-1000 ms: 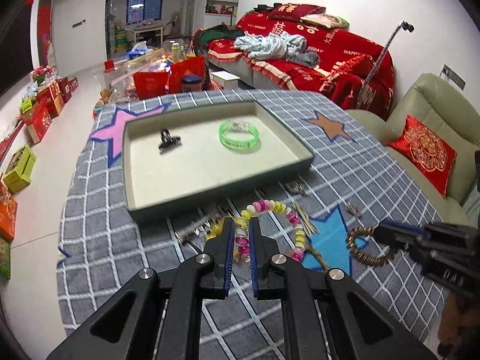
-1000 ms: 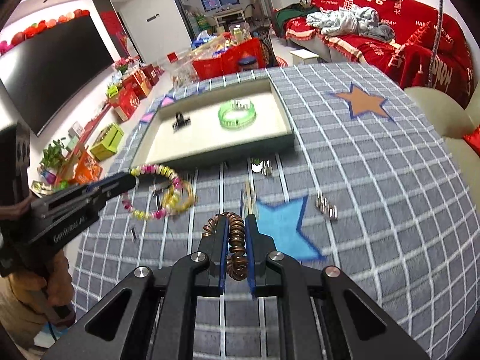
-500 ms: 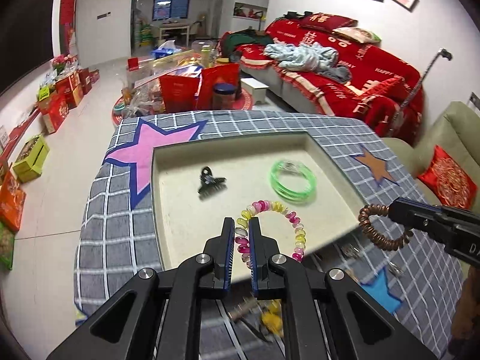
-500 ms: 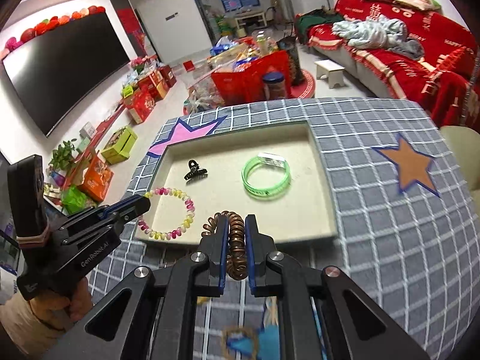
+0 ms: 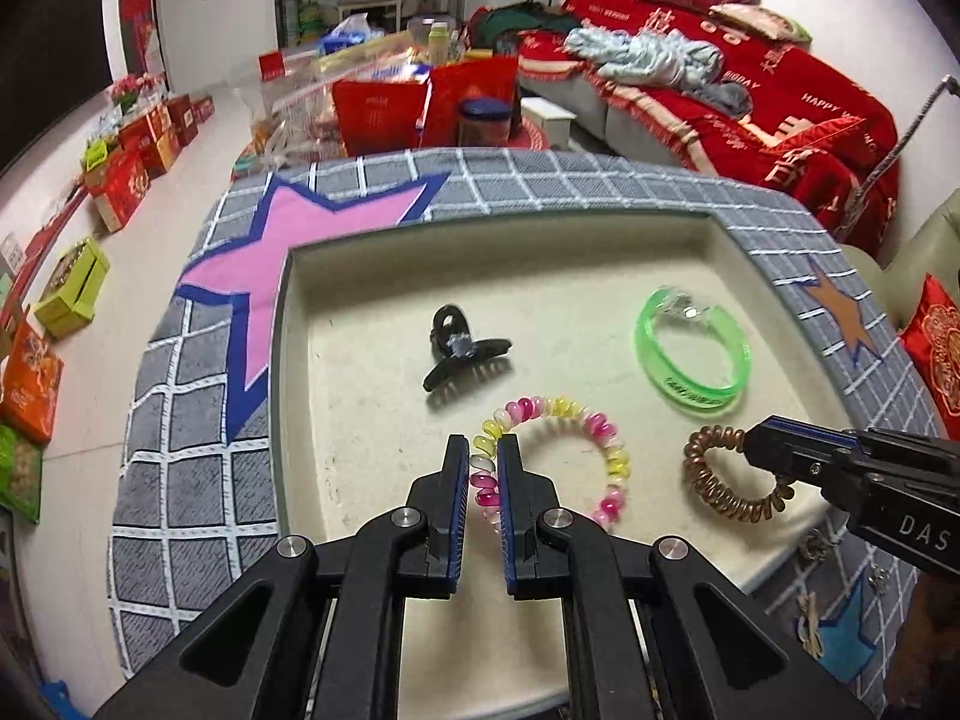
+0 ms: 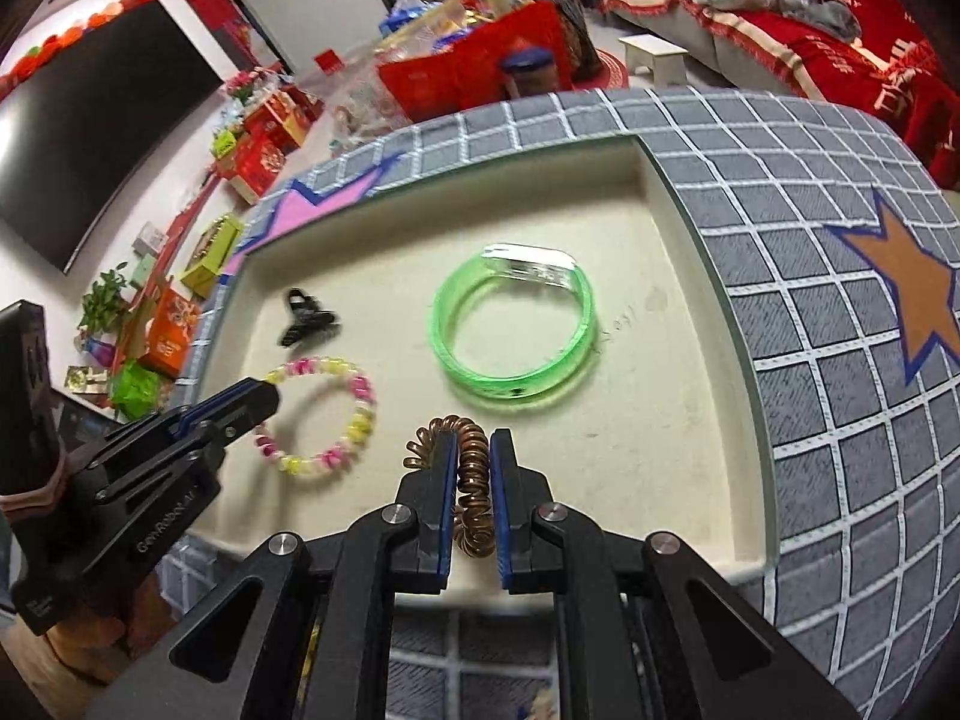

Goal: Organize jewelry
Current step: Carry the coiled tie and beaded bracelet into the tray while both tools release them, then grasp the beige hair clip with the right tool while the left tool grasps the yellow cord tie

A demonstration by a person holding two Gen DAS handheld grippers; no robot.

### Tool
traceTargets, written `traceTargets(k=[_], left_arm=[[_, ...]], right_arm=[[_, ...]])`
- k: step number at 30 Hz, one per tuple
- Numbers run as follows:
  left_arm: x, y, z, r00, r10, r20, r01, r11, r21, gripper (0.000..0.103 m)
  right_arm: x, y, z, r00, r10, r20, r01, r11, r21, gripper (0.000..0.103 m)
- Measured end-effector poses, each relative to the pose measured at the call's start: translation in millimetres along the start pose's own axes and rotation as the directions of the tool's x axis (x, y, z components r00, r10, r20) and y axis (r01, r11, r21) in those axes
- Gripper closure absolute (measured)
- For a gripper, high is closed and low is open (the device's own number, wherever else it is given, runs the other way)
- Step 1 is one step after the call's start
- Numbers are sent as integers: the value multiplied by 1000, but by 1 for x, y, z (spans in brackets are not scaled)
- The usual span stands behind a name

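My left gripper is shut on a pink, yellow and white spiral hair tie and holds it over the near part of the cream tray. My right gripper is shut on a brown spiral hair tie just right of it, also over the tray. A black claw clip and a green bangle lie on the tray floor farther in. The right gripper shows in the left wrist view and the left gripper in the right wrist view.
The tray sits on a grey grid tablecloth with pink, orange and blue stars. Small loose pieces lie on the cloth near the tray's front right corner. A red sofa and boxes on the floor lie beyond.
Both grippers have carried their hair ties from above the tablecloth forward over the tray and lower toward its floor. Both stay shut on the ties.
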State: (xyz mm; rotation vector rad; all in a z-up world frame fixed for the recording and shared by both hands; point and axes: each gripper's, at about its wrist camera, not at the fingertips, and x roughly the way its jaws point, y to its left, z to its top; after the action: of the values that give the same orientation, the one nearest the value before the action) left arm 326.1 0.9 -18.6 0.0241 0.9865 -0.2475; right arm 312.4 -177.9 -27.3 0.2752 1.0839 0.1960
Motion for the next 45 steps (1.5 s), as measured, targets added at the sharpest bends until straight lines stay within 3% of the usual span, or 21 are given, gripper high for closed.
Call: traceTargets(k=[13, 17, 20, 31, 32, 33, 34, 36, 40, 45], left_arm=[[23, -7, 9, 990, 138, 2, -138, 989, 47, 75], [22, -10, 8, 988, 157, 13, -157, 986, 63, 75], [21, -9, 7, 991, 130, 10, -131, 990, 57, 75], [14, -8, 4, 992, 121, 28, -122, 992, 39, 75], [13, -8, 5, 992, 121, 32, -122, 992, 37, 68], [12, -8, 6, 992, 123, 35, -124, 992, 35, 50], [11, -8, 6, 991, 129, 39, -130, 991, 29, 0], [1, -8, 6, 983, 153, 100, -155, 988, 8, 0], [-10, -15, 7, 983, 138, 118, -144, 989, 42, 0], [-26, -15, 2, 982, 133, 138, -140, 989, 43, 0]], right_arm=[[16, -13, 33, 994, -97, 53, 96, 995, 7, 91], [19, -8, 29, 991, -124, 58, 125, 992, -17, 78], [14, -6, 25, 989, -130, 73, 132, 991, -14, 43], [-34, -6, 15, 983, -86, 159, 84, 996, 18, 36], [-36, -7, 13, 984, -84, 160, 81, 996, 23, 36], [-38, -8, 11, 984, -82, 161, 79, 997, 27, 36], [-40, -9, 9, 984, -79, 162, 75, 997, 31, 36], [-44, -12, 6, 984, -78, 163, 73, 997, 34, 36], [-51, -12, 1, 984, -71, 166, 65, 997, 41, 35], [-62, -10, -8, 983, -58, 174, 53, 998, 34, 22]])
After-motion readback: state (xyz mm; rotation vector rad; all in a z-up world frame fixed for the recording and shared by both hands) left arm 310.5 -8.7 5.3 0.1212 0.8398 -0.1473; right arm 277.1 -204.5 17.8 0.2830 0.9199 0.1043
